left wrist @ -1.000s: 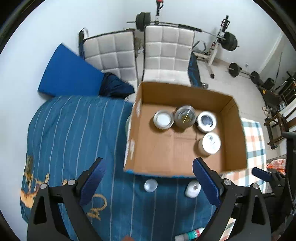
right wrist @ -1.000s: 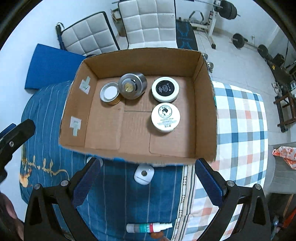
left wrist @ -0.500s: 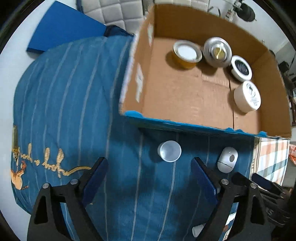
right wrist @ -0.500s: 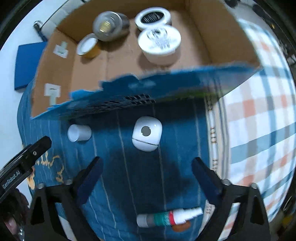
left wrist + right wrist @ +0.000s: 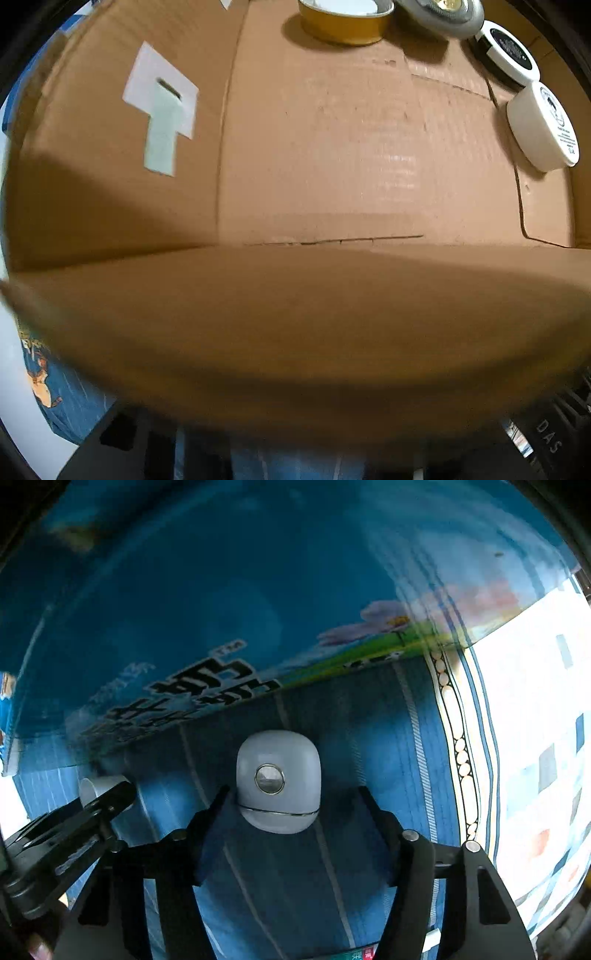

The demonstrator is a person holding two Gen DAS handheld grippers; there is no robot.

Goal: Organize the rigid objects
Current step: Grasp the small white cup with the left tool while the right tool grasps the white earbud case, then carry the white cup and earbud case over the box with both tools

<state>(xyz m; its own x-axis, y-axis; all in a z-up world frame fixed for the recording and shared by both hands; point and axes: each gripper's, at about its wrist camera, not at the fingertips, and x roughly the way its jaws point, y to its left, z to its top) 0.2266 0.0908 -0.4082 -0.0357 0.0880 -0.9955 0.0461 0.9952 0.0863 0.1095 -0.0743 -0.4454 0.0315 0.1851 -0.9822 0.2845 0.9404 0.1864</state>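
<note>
Right gripper [image 5: 293, 794] spread wide, white device [image 5: 278, 781] between fingers on blue striped bed [image 5: 369, 738], beside cardboard box [image 5: 184, 609] wall. Left gripper [image 5: 107, 794] by small white cap [image 5: 90, 788]; grip state unclear. Box [image 5: 332, 147] holds 4 jars.

home, likely bedroom | blue striped bedsheet [image 5: 332, 867] beside checked bedding [image 5: 535, 757] | cardboard box [image 5: 295, 314] holding cosmetic jars [image 5: 543, 125] on the bed

Dim, blurred close-ups with heavy fisheye bending

The box wall [image 5: 295, 332] fills the left view, shadowed and out of focus; bedsheet [image 5: 535, 738] glare, probably overexposed, whitens the right edge.
</note>
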